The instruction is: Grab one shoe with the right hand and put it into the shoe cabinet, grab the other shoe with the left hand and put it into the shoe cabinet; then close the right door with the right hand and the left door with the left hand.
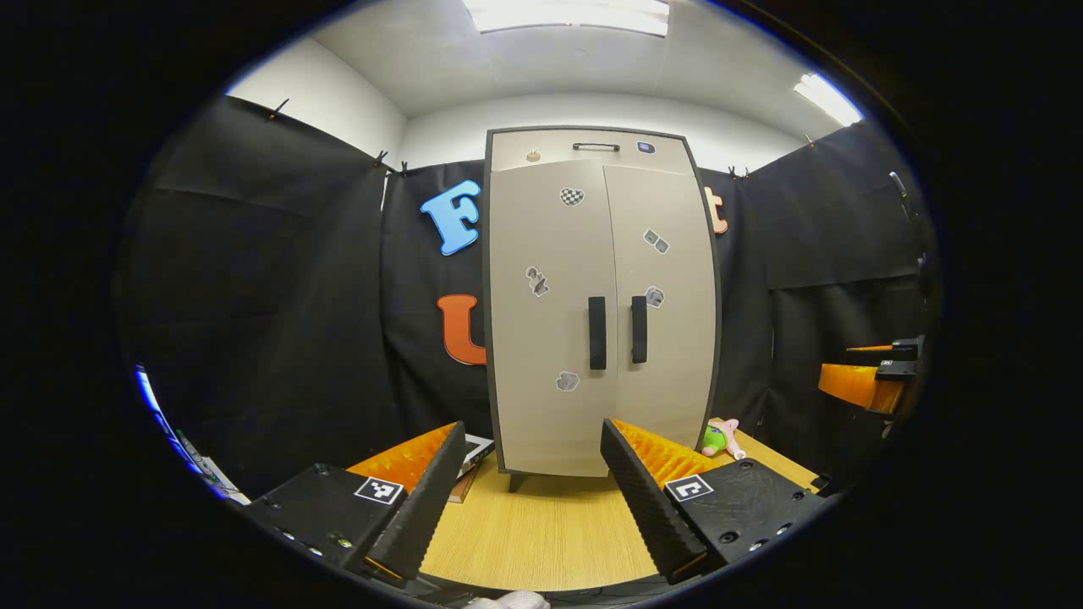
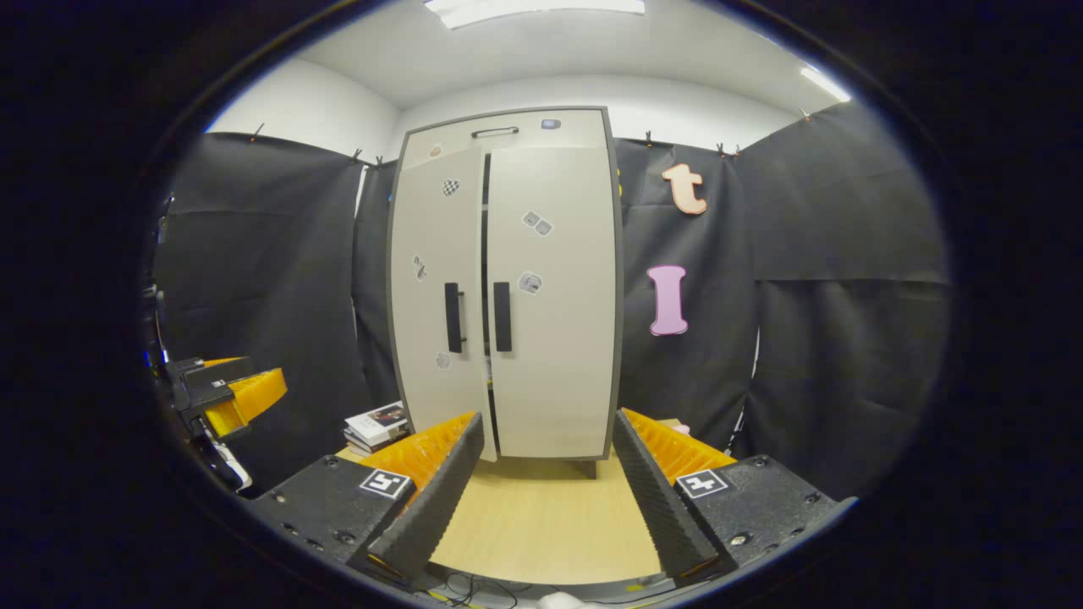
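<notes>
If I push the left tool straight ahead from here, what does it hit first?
Most likely the shoe cabinet: the open left tool points at its lower front near the door seam, with bare tabletop between. How far off it stands is unclear.

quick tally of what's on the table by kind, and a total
shoe cabinet: 1
cabinet doors: 2, left door and right door
door handles: 2, and
green and pink plush toy: 1
stack of books: 1
hand-held grippers: 2, left and right, both open
total: 9
</notes>
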`<control>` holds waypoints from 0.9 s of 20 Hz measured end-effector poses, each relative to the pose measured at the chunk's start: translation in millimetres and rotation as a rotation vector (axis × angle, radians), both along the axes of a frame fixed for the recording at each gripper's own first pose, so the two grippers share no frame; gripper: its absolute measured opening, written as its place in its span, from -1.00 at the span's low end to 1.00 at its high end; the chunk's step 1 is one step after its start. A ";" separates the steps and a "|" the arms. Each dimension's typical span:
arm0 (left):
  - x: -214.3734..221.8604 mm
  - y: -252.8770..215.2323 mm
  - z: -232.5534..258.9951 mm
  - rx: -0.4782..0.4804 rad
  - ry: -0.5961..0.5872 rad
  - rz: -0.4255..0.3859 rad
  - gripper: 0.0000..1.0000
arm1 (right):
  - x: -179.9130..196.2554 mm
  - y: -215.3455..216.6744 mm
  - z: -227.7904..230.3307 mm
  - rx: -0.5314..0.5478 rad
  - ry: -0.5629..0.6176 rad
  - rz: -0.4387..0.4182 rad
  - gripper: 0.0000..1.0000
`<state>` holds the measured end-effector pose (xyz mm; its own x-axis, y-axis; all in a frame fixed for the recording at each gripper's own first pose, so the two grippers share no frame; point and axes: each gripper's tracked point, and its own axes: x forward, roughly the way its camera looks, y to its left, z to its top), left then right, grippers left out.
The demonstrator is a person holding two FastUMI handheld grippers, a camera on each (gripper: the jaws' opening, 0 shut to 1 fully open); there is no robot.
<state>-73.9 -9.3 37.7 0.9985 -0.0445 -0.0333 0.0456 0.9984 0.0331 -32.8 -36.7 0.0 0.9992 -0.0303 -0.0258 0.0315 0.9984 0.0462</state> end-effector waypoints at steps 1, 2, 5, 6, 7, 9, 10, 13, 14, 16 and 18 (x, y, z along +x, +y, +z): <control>-0.1 -0.1 -0.5 0.003 -0.001 0.000 0.93 | -0.8 0.0 -0.6 -0.001 0.000 -0.002 0.99; -0.7 -0.2 -0.1 0.005 0.000 -0.003 0.93 | -1.7 0.6 -0.3 0.000 -0.001 0.001 0.98; -2.7 -0.1 1.1 0.006 -0.002 -0.005 1.00 | -2.1 3.4 -1.7 0.009 0.000 0.003 0.97; -3.8 0.8 1.9 0.007 -0.003 -0.006 0.93 | -3.1 3.6 -1.4 0.012 -0.002 0.004 0.99; -3.9 1.5 3.8 0.007 -0.006 -0.006 1.00 | -3.0 4.9 -1.3 0.012 -0.001 0.004 0.99; -4.2 3.7 4.6 0.009 -0.010 -0.004 0.93 | -3.5 6.9 -1.4 0.010 -0.003 0.004 0.99; -4.5 4.2 4.7 0.009 -0.008 -0.004 0.93 | -4.0 8.6 -0.6 0.011 -0.004 0.007 0.99; -4.7 7.9 3.9 0.011 -0.005 -0.005 0.93 | -3.6 12.2 -0.5 0.011 -0.006 0.009 0.97; -4.7 8.5 3.8 0.011 -0.007 -0.005 0.93 | -3.8 13.3 -0.1 0.011 -0.007 0.012 0.99; -5.1 9.5 4.1 0.010 -0.008 -0.007 1.00 | -4.2 15.4 -0.3 0.012 -0.008 0.012 0.99; -5.0 11.0 5.2 0.014 -0.010 -0.008 0.93 | -4.3 15.5 0.7 0.010 -0.010 0.007 0.99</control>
<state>-78.9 1.7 42.9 0.9983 -0.0525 -0.0242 0.0536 0.9974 0.0476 -37.1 -21.2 0.7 0.9996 -0.0228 -0.0163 0.0237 0.9982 0.0560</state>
